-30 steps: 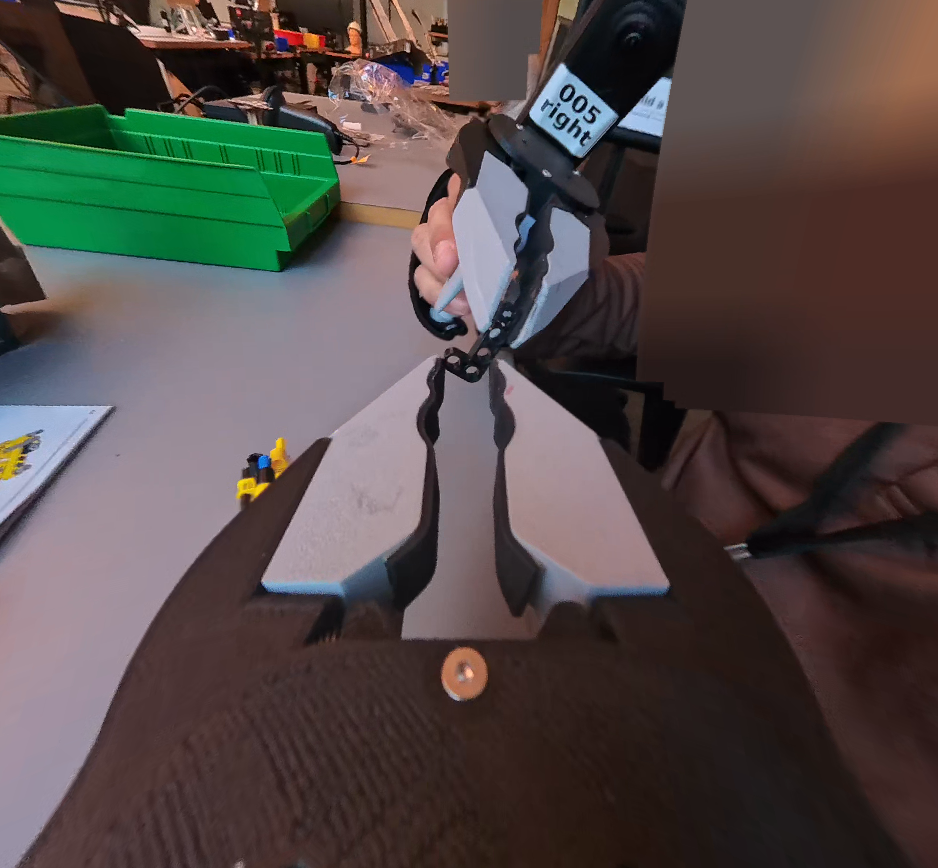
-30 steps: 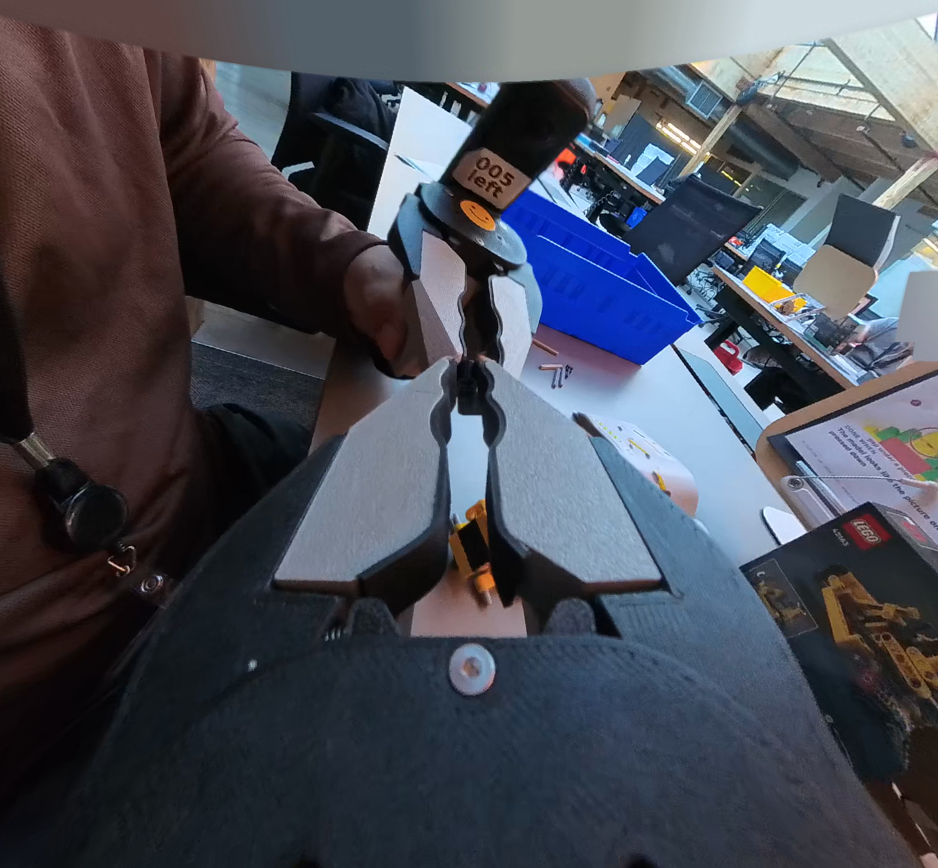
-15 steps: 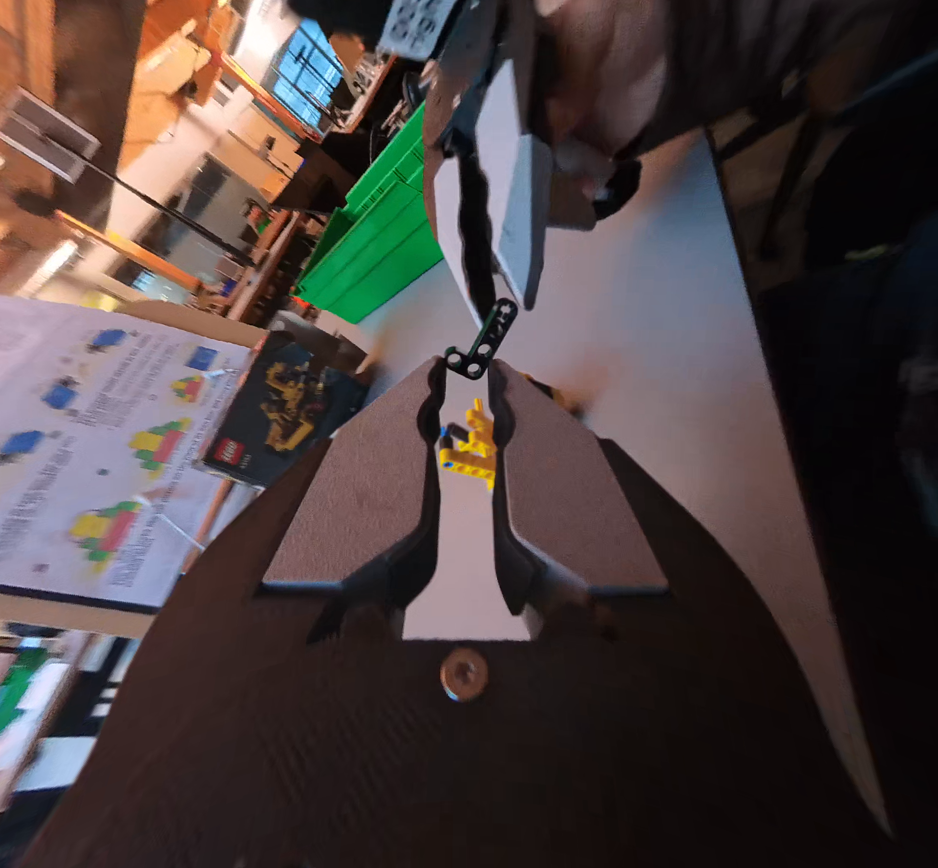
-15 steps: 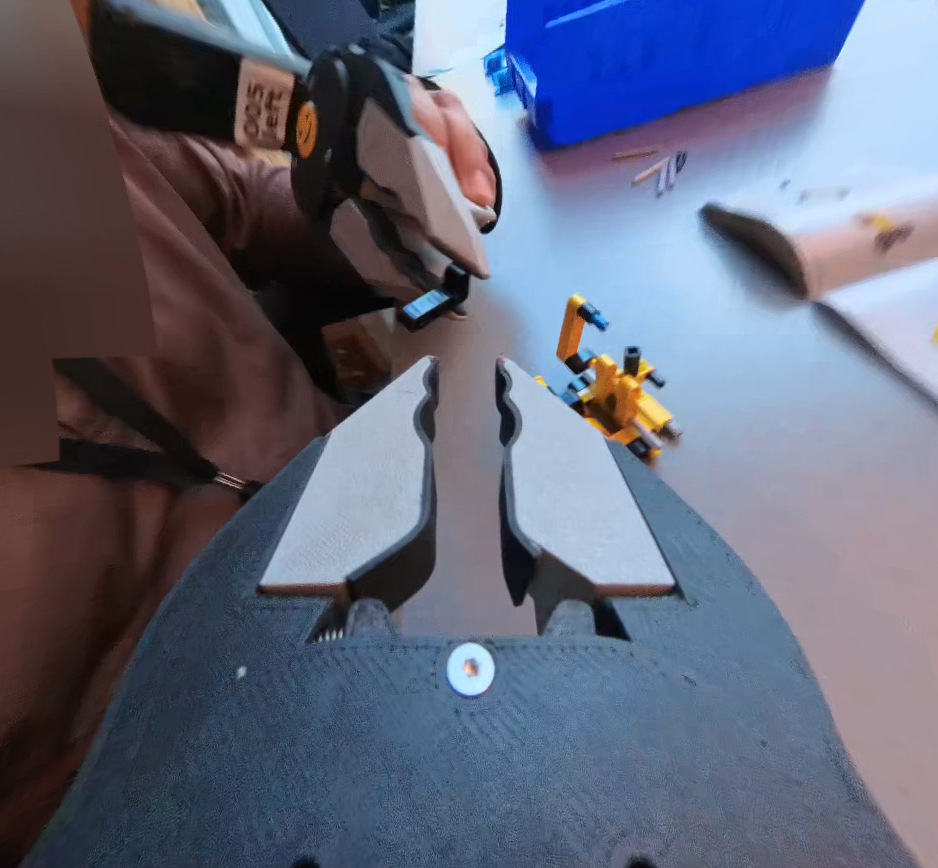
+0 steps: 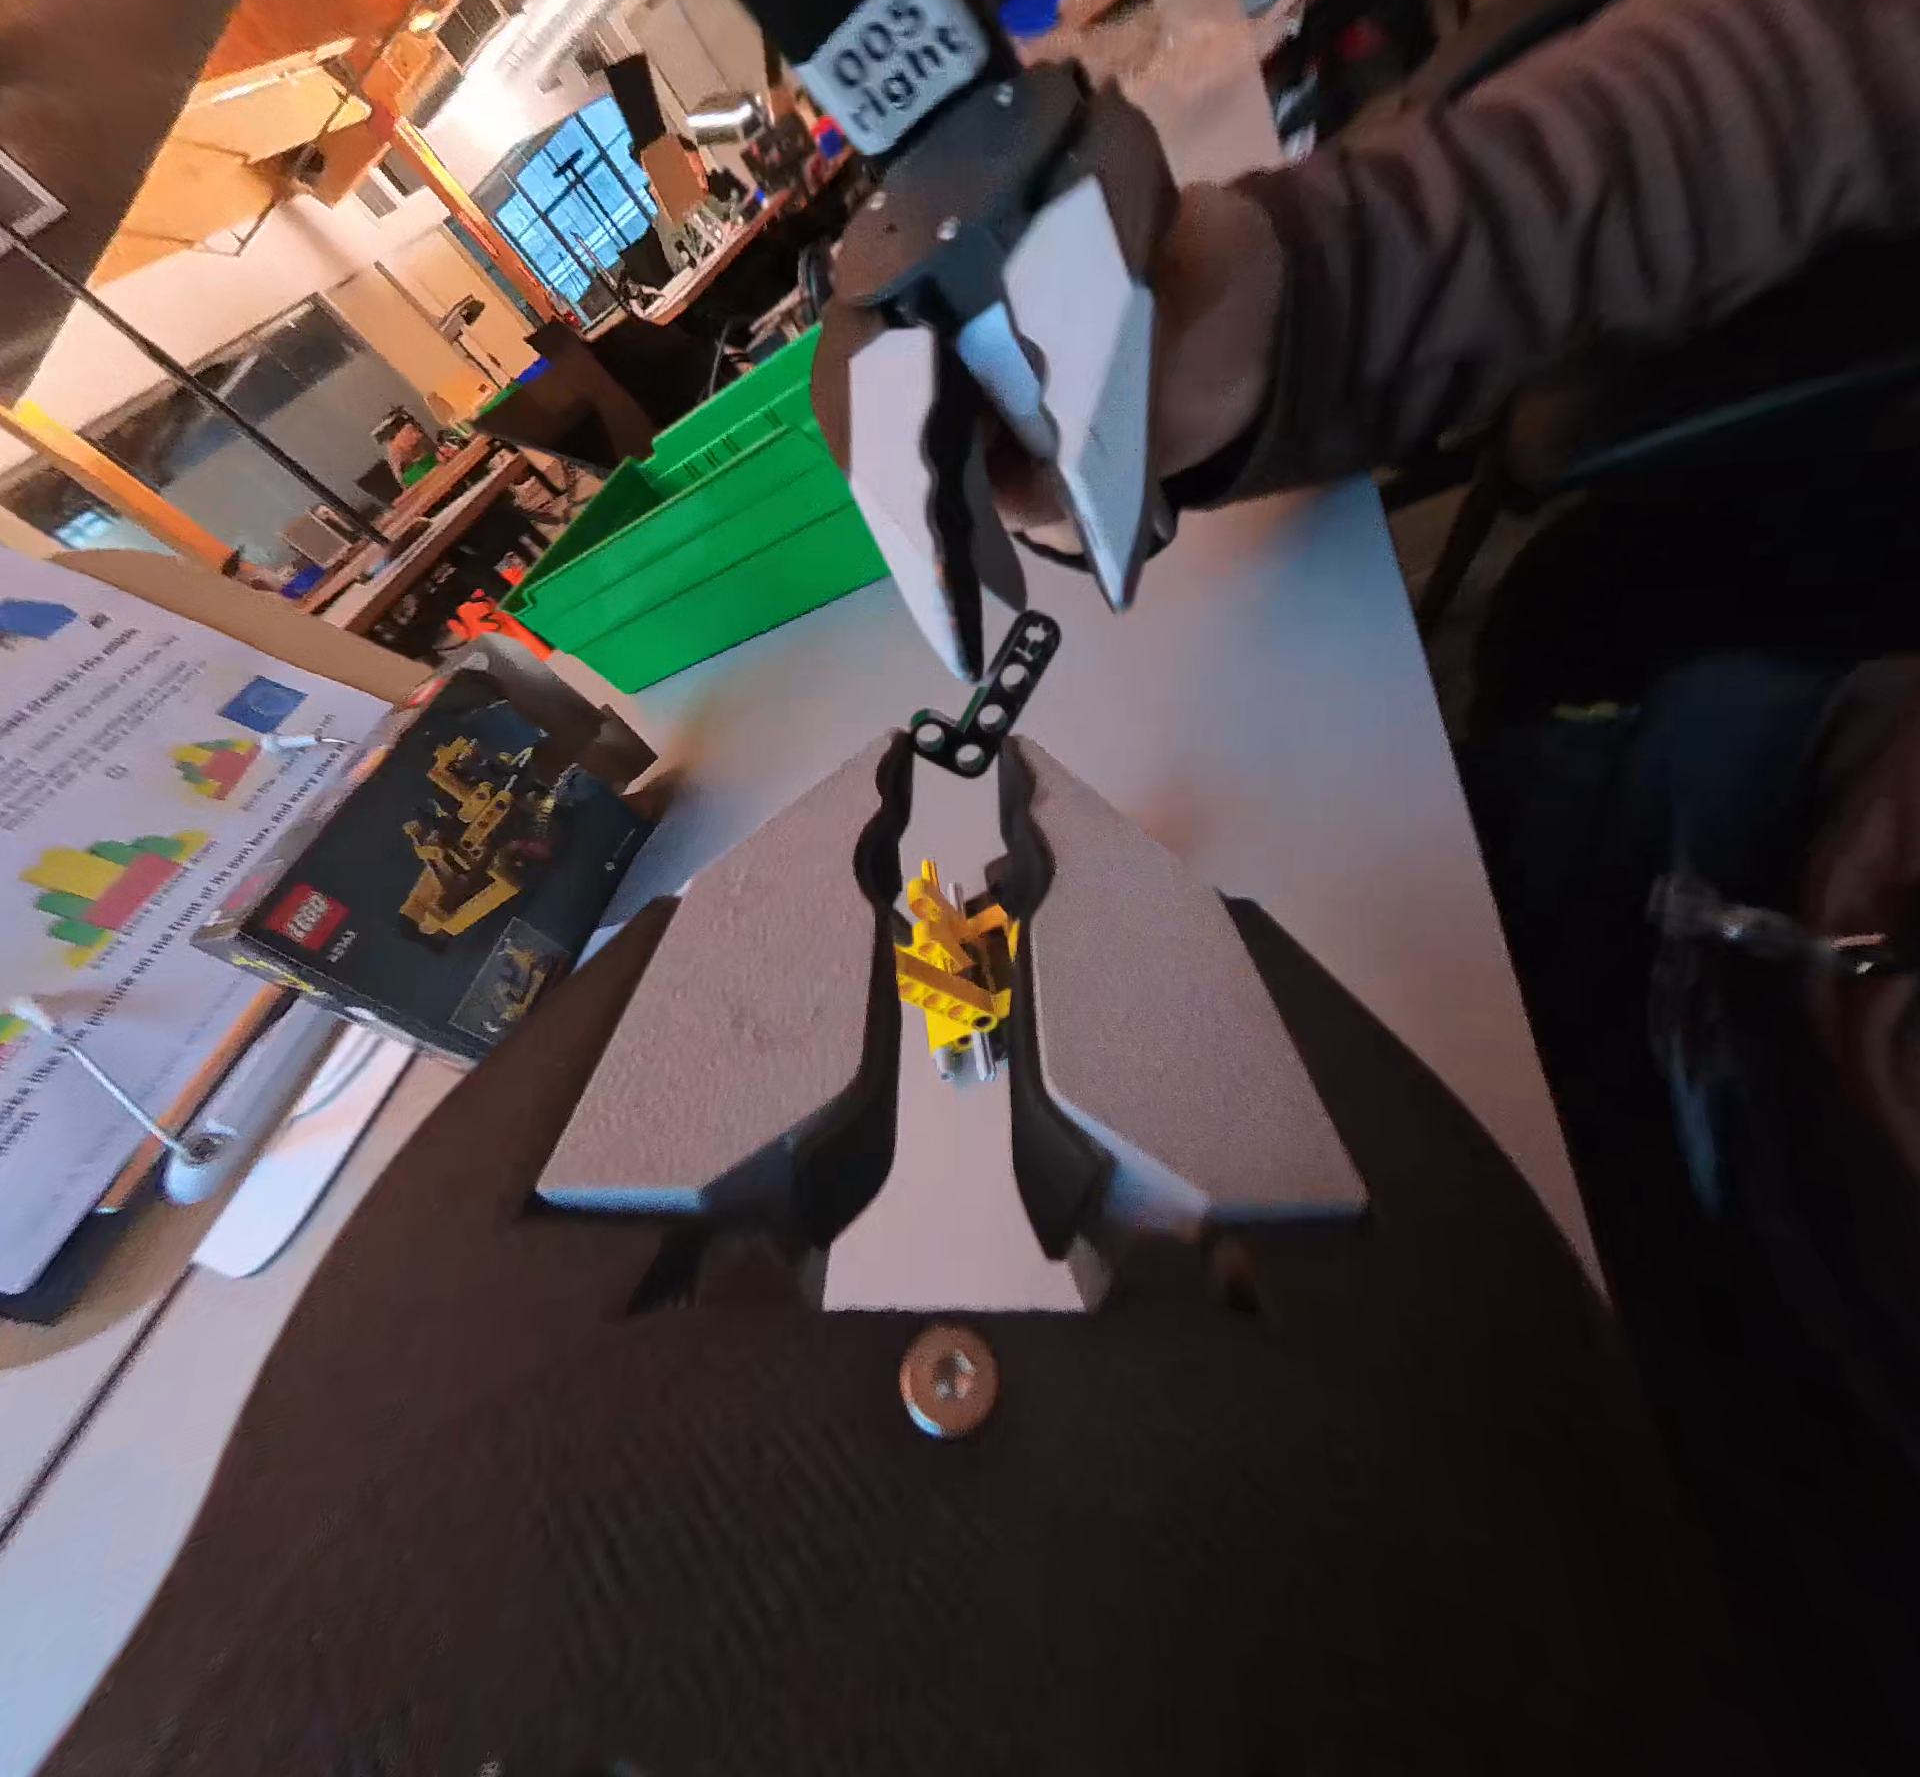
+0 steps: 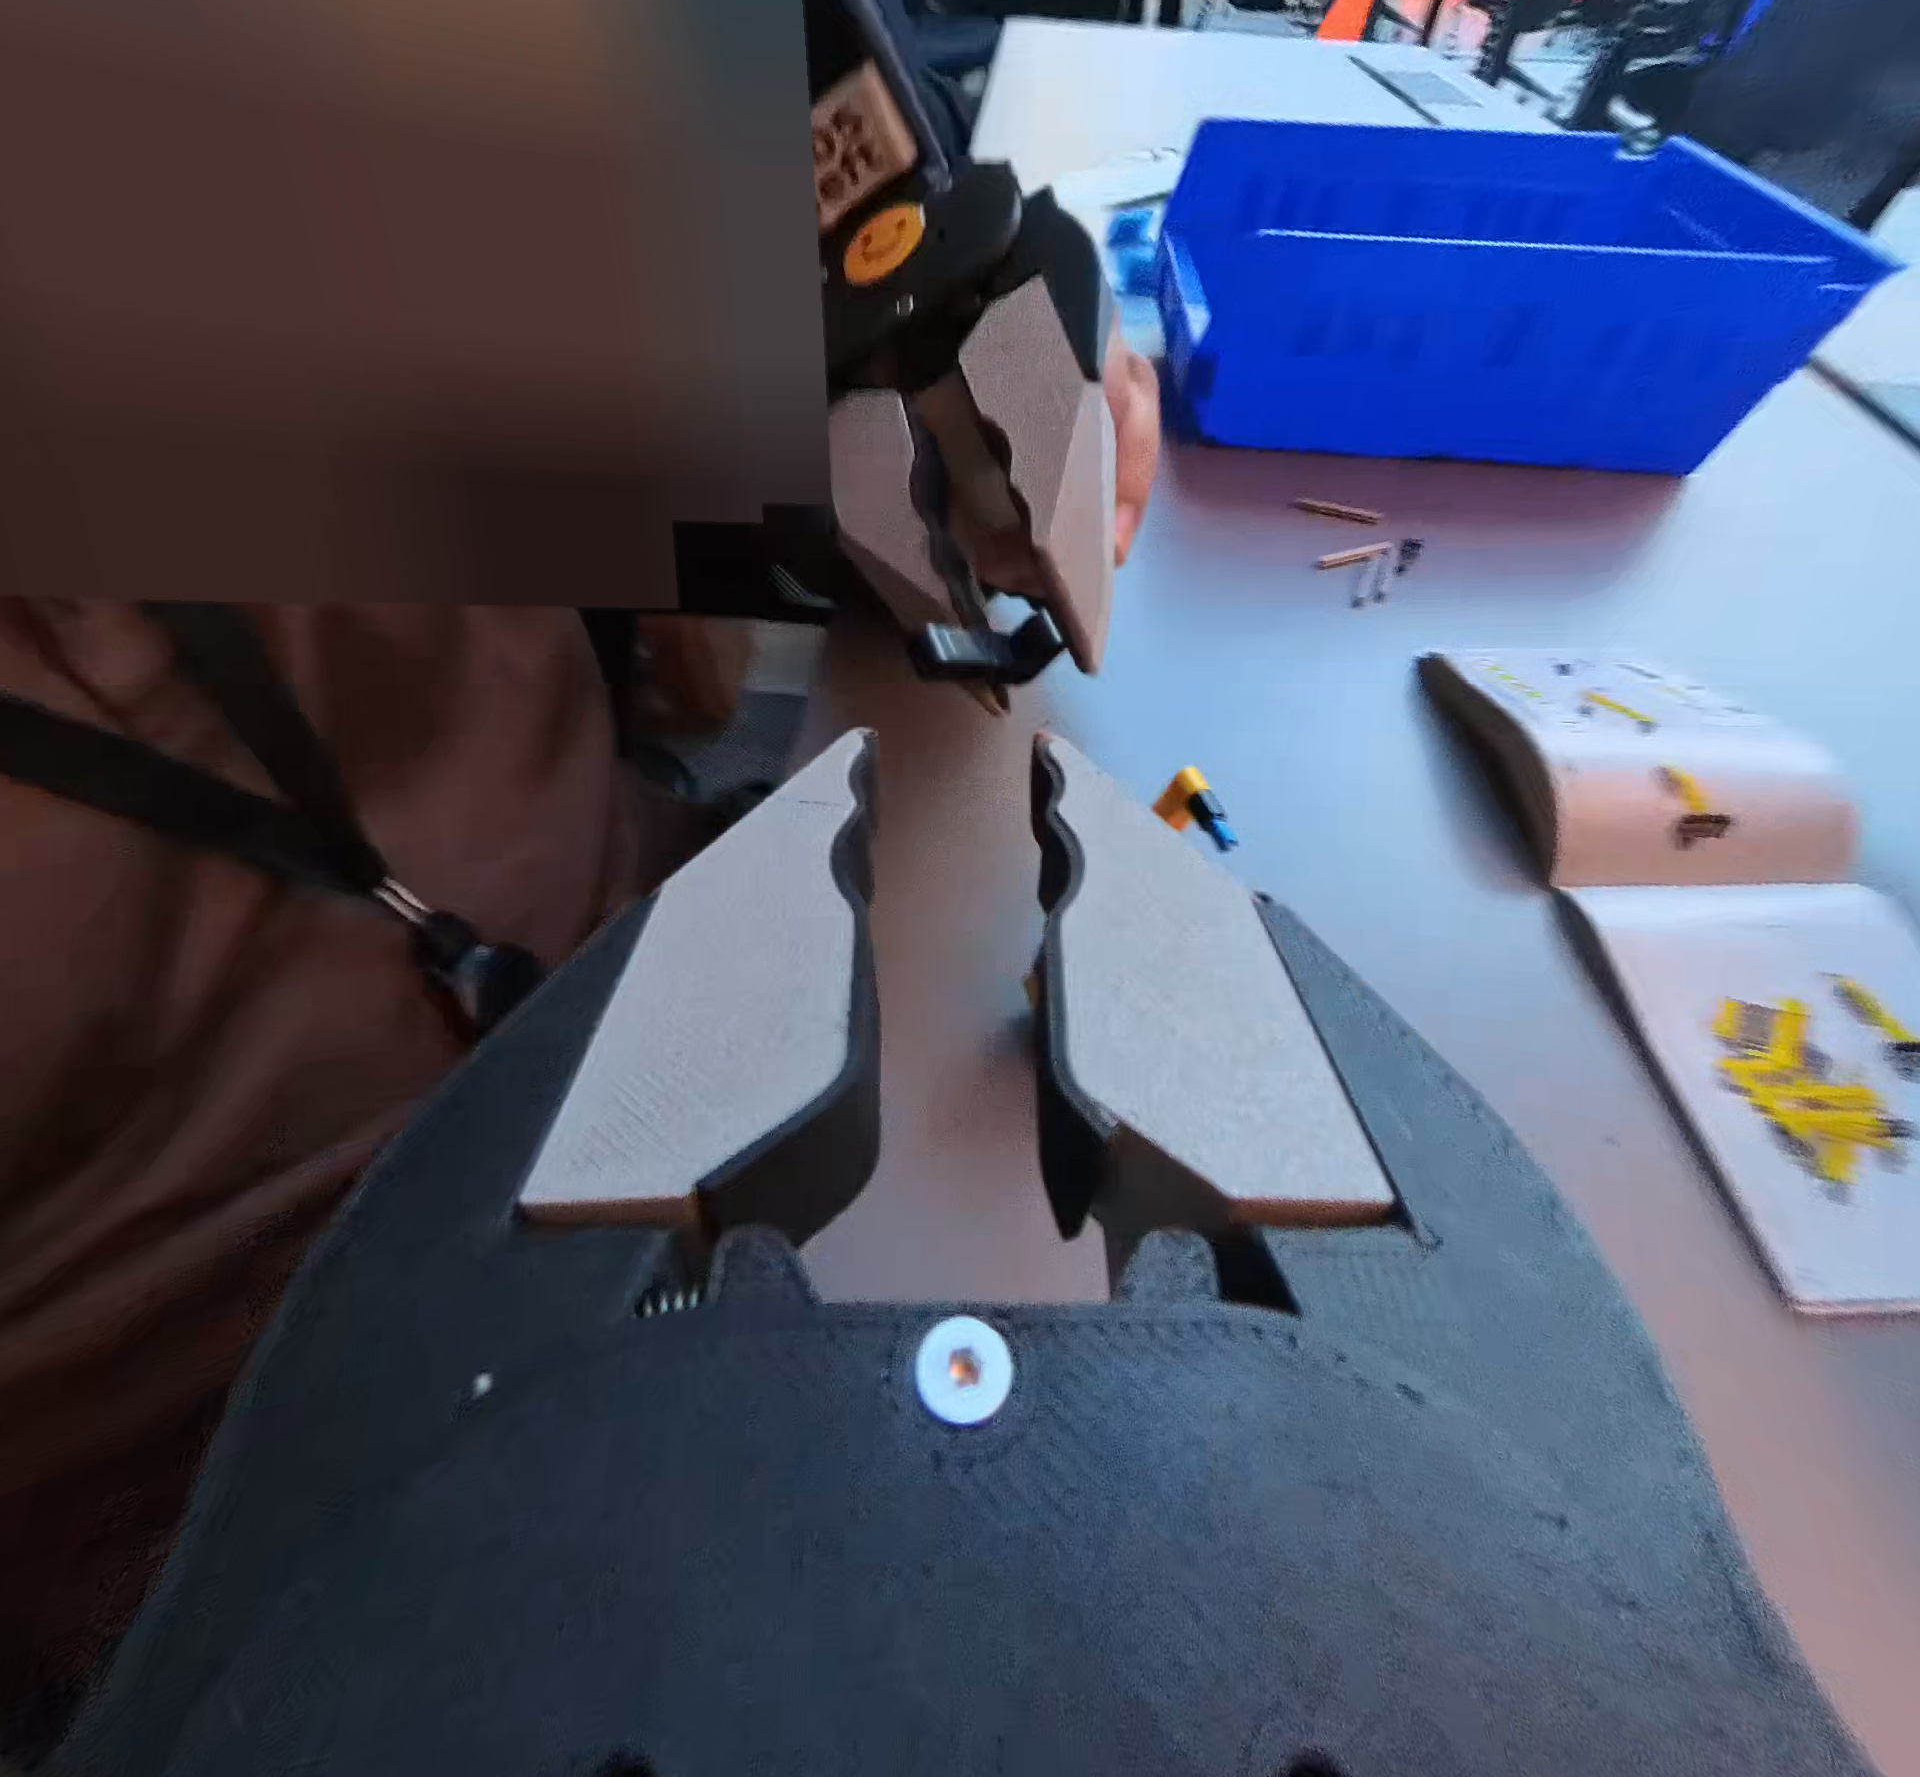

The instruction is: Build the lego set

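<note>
I hold the black L-shaped piece (image 5: 985, 704) up off the grey table (image 5: 1299, 688) by its short end, pinched at the very tips of my left gripper (image 5: 953, 753), so its long holed arm sticks out free where I judge it can be lined up with the yellow model (image 5: 951, 969), which sits on the table below, seen through the gap between my fingers. My right gripper (image 6: 956, 751) is parted to a middling gap with nothing in it, its tips just beside the piece's free end without touching it.
</note>
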